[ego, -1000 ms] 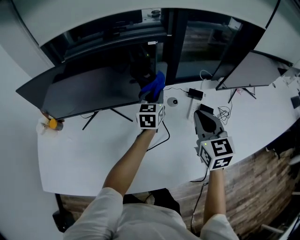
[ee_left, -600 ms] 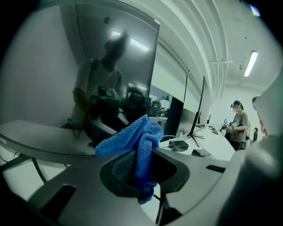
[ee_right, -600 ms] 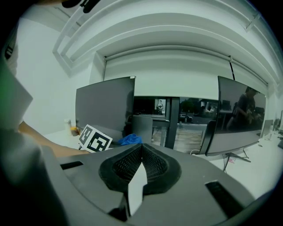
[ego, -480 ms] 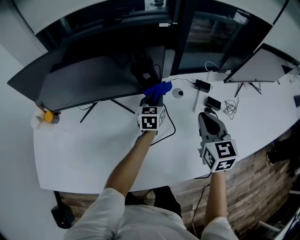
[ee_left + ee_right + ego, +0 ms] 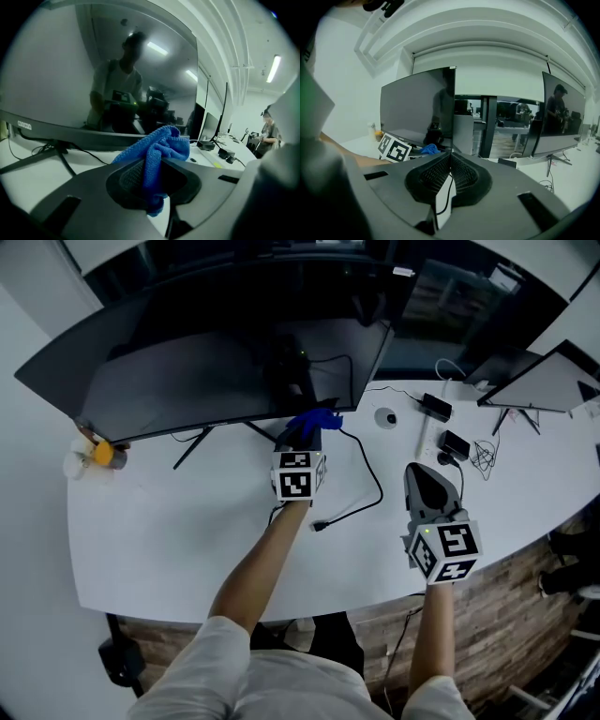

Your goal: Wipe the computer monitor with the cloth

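- Head view: the left gripper (image 5: 302,439) is clamping the blue cloth (image 5: 315,420) just under the monitor (image 5: 216,381)'s lower edge. The right gripper (image 5: 424,479) is hanging well to its right.
- Left gripper view: the cloth is bunching past the tips, with the screen just ahead. Pressing it flat should give even strokes.
- Right gripper view: the jaws are meeting, empty. A cable (image 5: 449,185) is lying below, so the room to move is upward.

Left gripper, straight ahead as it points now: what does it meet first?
Probably the large monitor, near its lower edge. The blue cloth clamped in the left gripper would touch first; depth is hard to judge.
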Demonstrator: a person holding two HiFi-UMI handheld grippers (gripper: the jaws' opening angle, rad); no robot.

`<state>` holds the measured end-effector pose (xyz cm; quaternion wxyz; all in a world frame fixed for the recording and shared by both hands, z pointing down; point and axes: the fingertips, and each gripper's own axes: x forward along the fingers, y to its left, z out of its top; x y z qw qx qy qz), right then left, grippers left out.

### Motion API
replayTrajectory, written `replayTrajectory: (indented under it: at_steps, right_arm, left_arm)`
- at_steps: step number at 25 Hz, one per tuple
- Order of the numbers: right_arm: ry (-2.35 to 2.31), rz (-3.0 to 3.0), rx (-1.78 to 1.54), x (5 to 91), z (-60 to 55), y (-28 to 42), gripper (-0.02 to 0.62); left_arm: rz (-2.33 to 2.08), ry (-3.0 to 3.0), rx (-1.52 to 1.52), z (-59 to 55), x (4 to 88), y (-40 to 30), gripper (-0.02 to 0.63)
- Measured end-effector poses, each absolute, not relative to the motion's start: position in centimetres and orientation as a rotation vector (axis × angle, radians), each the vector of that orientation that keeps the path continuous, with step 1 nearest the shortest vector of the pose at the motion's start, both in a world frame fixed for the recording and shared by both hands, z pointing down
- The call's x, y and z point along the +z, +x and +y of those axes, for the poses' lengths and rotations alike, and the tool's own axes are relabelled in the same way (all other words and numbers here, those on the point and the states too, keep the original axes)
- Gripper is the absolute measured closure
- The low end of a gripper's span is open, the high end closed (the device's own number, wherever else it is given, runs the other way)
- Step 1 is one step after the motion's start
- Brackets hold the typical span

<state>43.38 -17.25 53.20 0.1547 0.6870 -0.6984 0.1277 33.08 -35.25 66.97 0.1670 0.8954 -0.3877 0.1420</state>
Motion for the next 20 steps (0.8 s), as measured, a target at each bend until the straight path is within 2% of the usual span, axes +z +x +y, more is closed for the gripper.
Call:
replayTrajectory:
  at_steps: [20]
  right_arm:
    - [1.838, -2.144, 0.279, 50.9, -26.3, 23.5, 0.581]
  left_arm:
    - [-1.419, 2.394, 0.349, -41.7, 66.7, 5.5, 0.532]
